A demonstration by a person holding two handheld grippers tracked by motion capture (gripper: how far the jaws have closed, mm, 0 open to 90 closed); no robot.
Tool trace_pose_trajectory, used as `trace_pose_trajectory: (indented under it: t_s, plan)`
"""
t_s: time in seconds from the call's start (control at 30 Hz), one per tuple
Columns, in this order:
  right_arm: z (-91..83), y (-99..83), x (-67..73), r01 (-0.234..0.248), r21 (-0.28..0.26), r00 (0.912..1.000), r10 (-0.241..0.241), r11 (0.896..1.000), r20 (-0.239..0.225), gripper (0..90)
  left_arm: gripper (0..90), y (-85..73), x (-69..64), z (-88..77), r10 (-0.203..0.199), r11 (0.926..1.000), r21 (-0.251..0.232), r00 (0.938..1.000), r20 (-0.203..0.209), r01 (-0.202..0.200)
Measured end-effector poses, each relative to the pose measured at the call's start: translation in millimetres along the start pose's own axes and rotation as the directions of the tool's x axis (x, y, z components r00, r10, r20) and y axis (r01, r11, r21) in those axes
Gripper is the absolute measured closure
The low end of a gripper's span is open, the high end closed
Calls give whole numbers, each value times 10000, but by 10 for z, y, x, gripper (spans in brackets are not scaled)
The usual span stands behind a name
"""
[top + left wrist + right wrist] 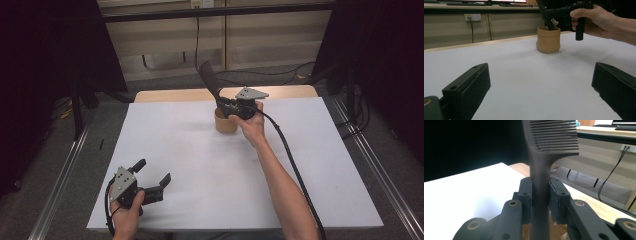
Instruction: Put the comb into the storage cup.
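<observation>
A dark brown comb (208, 74) stands nearly upright with its teeth at the top, and my right gripper (221, 100) is shut on its handle. The handle's lower end reaches into a tan cup (224, 123) at the far middle of the table. In the right gripper view both pads press the comb (539, 167) from either side. From the left gripper view, the cup (548, 41) stands ahead with the comb's handle (549, 23) in its mouth. My left gripper (153, 171) rests at the front left of the table, open and holding nothing.
The white tabletop (210, 170) has a wooden strip (170, 95) along its far edge. Cables (295, 172) trail from the right gripper toward the front. Dark stands and metal rails (65, 170) flank the table. A small pale thing (554, 22) pokes above the cup's rim.
</observation>
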State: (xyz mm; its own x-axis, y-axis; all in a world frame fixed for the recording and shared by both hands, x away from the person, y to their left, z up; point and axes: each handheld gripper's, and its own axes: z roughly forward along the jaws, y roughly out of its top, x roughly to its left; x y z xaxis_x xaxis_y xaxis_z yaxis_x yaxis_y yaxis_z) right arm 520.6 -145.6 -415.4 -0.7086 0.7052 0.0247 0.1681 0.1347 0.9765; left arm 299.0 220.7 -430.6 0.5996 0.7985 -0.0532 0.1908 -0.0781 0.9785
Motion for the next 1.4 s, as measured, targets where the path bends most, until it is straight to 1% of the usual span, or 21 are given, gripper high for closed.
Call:
trace_pose_trajectory:
  t_s: [0.27,0.33,0.53,0.7,0.73,0.87,0.9,0.93,1.03,1.13,1.37,1.4]
  plan:
    - [-2,-54,22,84,152,10000,-84,9998,-22,733,21,2,8,-6,58,10000,50,10000,-14,-58]
    - [-1,-53,36,201,256,9998,-201,9995,2,733,21,2,9,-7,63,10000,51,10000,10,-63]
    - [-30,-51,49,243,266,9997,-244,9994,25,733,21,2,10,-7,65,10000,52,10000,7,-66]
    - [-54,-48,53,357,444,9993,-361,9984,100,733,21,2,1,-1,15,10000,1,10000,-14,-15]
    - [-58,-48,52,374,445,9992,-378,9983,94,733,21,3,5,-5,67,10000,32,10000,-20,-67]
    - [-68,-51,55,409,485,9991,-415,9980,113,733,21,0,11,-1,44,10000,82,10000,11,-44]
    - [-67,-54,60,454,459,9988,-461,9979,152,733,21,1,5,1,1,10000,36,10000,6,-1]
    - [-68,-58,67,573,532,9982,-583,9969,164,733,21,3,2,-2,12,10000,16,10000,2,-12]
    - [-67,-80,80,683,738,9975,-695,9949,141,732,21,6,8,-6,90,10000,24,10000,4,-90]
    - [-71,-93,76,615,852,9978,-632,9945,175,733,21,3,5,-1,9,10000,20,10000,-3,-8]
    - [-50,-131,75,533,1077,9985,-545,9928,78,731,21,4,3,-1,9,10000,10,10000,4,-9]
    - [-43,-141,79,525,1174,9985,-540,9917,95,732,21,6,10,-5,67,10000,45,10000,16,-67]
